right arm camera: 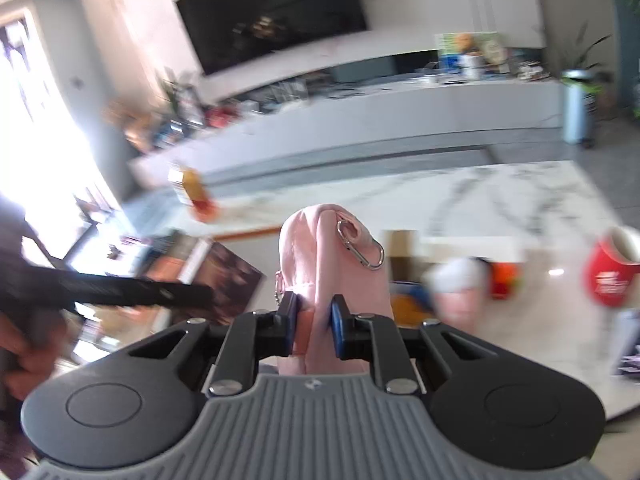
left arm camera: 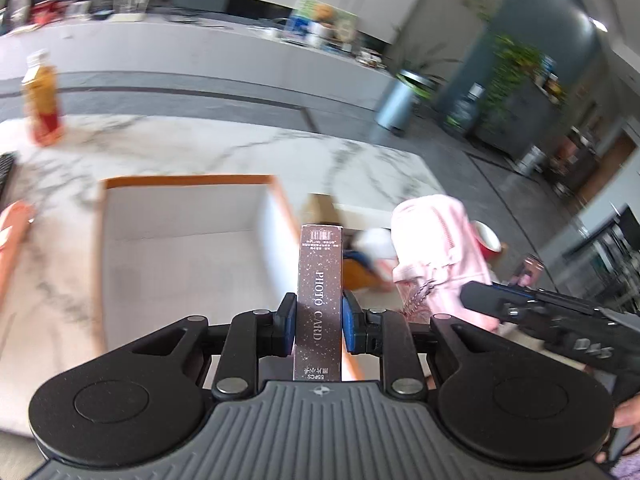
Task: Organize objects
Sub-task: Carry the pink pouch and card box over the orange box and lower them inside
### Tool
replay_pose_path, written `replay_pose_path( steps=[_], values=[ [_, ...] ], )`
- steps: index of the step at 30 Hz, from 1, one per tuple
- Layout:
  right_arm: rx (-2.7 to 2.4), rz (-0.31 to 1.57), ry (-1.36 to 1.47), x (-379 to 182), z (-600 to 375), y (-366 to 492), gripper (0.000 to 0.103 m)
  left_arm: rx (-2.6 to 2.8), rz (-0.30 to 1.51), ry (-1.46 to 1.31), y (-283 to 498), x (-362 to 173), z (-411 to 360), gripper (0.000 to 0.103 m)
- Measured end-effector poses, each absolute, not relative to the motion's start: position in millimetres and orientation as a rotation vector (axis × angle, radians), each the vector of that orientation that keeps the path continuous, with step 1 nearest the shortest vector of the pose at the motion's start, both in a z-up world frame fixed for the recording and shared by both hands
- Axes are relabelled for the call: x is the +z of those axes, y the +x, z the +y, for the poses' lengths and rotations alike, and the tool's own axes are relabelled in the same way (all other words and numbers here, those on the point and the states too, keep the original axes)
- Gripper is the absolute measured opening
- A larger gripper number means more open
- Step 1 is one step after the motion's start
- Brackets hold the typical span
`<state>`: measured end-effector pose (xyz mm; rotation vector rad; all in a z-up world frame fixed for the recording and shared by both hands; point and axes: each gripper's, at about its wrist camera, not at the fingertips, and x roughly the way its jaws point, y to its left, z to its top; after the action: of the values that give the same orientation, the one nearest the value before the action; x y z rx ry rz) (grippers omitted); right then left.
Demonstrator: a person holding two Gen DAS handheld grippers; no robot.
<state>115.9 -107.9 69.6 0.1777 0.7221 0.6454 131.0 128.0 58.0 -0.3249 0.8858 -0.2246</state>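
Note:
My left gripper (left arm camera: 319, 322) is shut on a dark glittery photo card box (left arm camera: 320, 280) and holds it over the right wall of a white storage box with an orange rim (left arm camera: 188, 181). My right gripper (right arm camera: 313, 328) is shut on a pink pouch (right arm camera: 340, 256) with a metal carabiner clip (right arm camera: 362, 246) and holds it above the marble table. The pouch also shows in the left wrist view (left arm camera: 436, 256), just right of the storage box, with the right gripper's body (left arm camera: 552, 320) beside it.
An orange drink bottle (left arm camera: 42, 100) stands at the table's far left. A red mug (right arm camera: 612, 272) stands at the right. A small white and orange item (right arm camera: 460, 280) and a brown carton (right arm camera: 400, 252) lie behind the pouch. A keyboard corner (left arm camera: 6, 172) is at the left edge.

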Motion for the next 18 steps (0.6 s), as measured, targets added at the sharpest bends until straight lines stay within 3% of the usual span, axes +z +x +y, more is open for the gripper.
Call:
replay_pose_path(
  steps=[12, 18],
  values=[
    [0.816, 1.085, 0.479, -20, -29, 137, 0.019, -0.069, 0.960, -0.406, 114, 9, 179, 0.027],
    [0.745, 1.169, 0.478, -51, -21, 148, 0.019, -0.070, 1.020, -0.366, 115, -11, 171, 0.027]
  ],
)
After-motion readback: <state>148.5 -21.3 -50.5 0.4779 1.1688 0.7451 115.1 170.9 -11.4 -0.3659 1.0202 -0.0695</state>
